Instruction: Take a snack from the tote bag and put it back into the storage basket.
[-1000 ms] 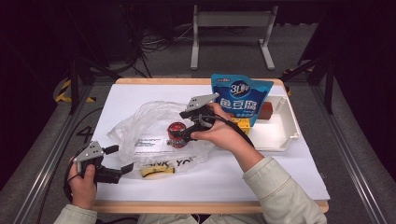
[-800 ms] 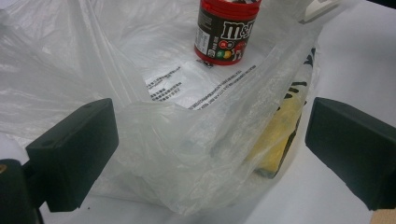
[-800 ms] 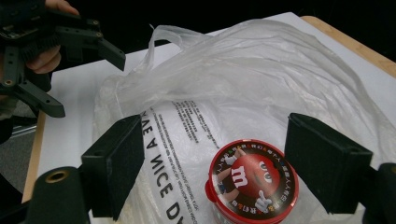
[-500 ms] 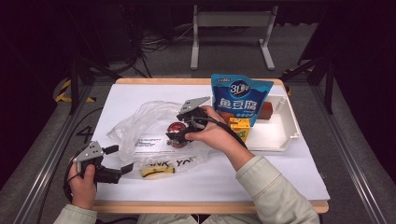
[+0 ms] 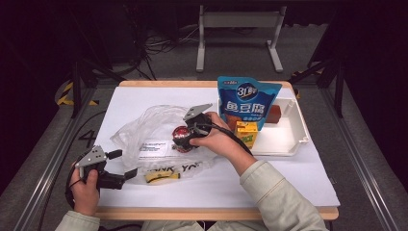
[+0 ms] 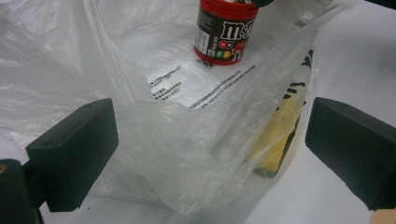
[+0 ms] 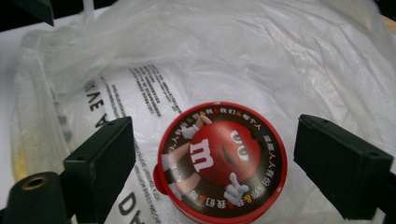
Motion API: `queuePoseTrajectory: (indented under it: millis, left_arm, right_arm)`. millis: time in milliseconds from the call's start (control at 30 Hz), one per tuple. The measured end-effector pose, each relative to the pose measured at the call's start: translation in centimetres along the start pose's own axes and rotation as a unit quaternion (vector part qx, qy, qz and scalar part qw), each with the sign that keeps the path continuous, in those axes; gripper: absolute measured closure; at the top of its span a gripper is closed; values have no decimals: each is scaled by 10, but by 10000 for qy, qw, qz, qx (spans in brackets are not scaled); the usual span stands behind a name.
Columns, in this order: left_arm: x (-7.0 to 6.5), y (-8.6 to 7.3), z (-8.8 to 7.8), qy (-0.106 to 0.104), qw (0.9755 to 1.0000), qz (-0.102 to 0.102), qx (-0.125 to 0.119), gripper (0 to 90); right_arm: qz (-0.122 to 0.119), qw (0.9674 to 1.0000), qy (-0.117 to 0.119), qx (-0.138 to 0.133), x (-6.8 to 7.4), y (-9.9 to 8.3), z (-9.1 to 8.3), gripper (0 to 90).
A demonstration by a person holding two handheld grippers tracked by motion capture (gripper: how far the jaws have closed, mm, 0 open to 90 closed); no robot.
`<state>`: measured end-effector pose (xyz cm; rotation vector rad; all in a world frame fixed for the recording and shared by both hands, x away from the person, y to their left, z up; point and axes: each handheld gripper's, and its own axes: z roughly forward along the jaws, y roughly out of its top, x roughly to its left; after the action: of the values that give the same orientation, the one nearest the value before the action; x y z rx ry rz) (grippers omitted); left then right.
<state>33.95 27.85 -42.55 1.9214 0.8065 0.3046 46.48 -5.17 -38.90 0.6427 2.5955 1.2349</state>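
A red M&M's can (image 5: pixel 181 138) (image 6: pixel 225 32) stands upright on a crumpled clear plastic bag (image 5: pixel 149 127) (image 6: pixel 93 60). My right gripper (image 5: pixel 188 134) (image 7: pixel 215 163) hovers over the can, looking down on its lid (image 7: pixel 219 158). Its jaws have just been opening and now stand open on either side of the can, with a gap at each pad. My left gripper (image 5: pixel 124 163) (image 6: pixel 210 144) is open at the table's front left, its jaws flanking the bag's near edge without pinching it. A yellow packet (image 5: pixel 161 177) (image 6: pixel 275 140) lies inside the bag.
A white tray (image 5: pixel 288 139) sits at the right with a blue pouch (image 5: pixel 248 103) standing in it, a yellow box (image 5: pixel 246 132) in front and a brown item (image 5: pixel 274 114) behind. The table's wooden edge (image 5: pixel 216 211) runs along the front.
My right hand has sunk and shifted slightly left over the bag, and its jaws have spread off the can. The left hand has stayed put.
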Motion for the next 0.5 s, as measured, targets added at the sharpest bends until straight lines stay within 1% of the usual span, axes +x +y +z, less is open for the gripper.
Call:
queuePoseTrajectory:
  millis: [67, 167, 233, 500]
  left_arm:
    - [0, 0, 0, -5, 10000, -10, 18, 33]
    - [0, 0, 0, -14, 10000, -29, 27, 33]
    - [0, 0, 0, -11, 10000, -24, 17, 33]
    - [1, -1, 1, -27, 10000, -38, 13, 33]
  right_arm:
    - [-46, 10000, -36, 57, -2, -2, 3, 139]
    - [-17, 9999, -45, 101, -3, -4, 6, 139]
    - [28, 9999, -24, 150, -4, -7, 10, 138]
    - [31, 9994, 26, 332, -4, -12, 20, 140]
